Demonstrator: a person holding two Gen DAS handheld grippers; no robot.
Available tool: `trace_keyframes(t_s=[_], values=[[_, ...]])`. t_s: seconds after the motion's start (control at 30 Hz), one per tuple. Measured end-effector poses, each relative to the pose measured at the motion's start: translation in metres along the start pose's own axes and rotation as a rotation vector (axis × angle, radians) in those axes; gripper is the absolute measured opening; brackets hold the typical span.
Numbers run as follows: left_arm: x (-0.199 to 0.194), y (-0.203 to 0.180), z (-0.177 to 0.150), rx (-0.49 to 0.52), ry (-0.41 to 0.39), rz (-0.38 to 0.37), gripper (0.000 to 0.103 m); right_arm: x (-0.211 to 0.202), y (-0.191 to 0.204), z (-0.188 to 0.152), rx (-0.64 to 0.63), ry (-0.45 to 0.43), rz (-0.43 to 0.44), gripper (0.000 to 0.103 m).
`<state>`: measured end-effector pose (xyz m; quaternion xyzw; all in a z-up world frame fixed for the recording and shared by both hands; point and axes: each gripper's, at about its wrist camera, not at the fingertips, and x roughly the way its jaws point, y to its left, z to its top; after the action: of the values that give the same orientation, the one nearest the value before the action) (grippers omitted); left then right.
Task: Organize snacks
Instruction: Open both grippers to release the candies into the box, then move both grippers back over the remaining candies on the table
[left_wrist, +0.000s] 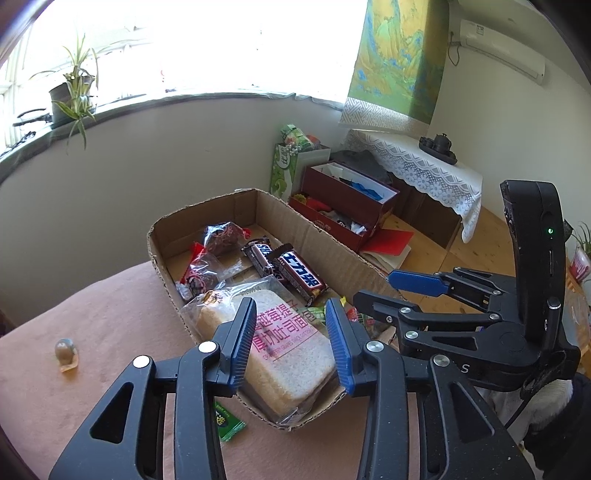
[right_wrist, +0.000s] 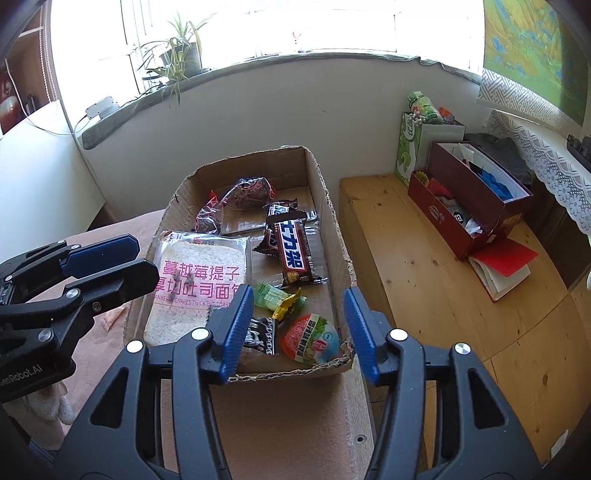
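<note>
Most snacks already lie in your cardboard box (right_wrist: 328, 206), bread pack (right_wrist: 199, 280) included; both claws, left (left_wrist: 291, 343) and right (right_wrist: 299, 332), hang released and empty. One green packet (left_wrist: 229, 424) remains outside on the desk (left_wrist: 110, 332).

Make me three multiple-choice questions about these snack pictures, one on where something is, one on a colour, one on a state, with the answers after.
1. Where is the packet of sliced bread?
A. inside the cardboard box
B. on the windowsill
C. on the wooden bench

2. What colour are the pads on the jaws?
A. red
B. blue
C. yellow

3. What is the right gripper holding?
A. the bread
B. a chocolate bar
C. nothing, its jaws stand open

Answers: 1 A, the bread lies within the box walls. 2 B, both views show blue ribbed pads. 3 C, the pads stand apart above the snacks, touching none.
</note>
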<state>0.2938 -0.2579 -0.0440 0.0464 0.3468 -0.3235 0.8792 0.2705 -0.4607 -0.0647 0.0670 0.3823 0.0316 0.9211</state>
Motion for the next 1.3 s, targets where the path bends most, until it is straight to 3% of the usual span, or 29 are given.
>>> trace_keyframes(t_s=[0.13,0.4,0.9,1.3], values=[[-0.003,0.001,-0.001,-0.003,-0.007,0.003,0.043,-0.003,0.000,-0.002,-0.003,-0.009,-0.016,0.068],[-0.014,0.006,-0.002,-0.006,-0.022,0.013,0.049,-0.012,0.007,-0.004,-0.017,-0.024,-0.038,0.080],[-0.037,0.046,-0.019,-0.044,-0.033,0.078,0.052,-0.024,0.048,-0.016,-0.065,-0.026,0.025,0.082],[-0.064,0.139,-0.042,-0.182,-0.026,0.190,0.052,-0.046,0.111,-0.041,-0.128,-0.046,0.196,0.082]])
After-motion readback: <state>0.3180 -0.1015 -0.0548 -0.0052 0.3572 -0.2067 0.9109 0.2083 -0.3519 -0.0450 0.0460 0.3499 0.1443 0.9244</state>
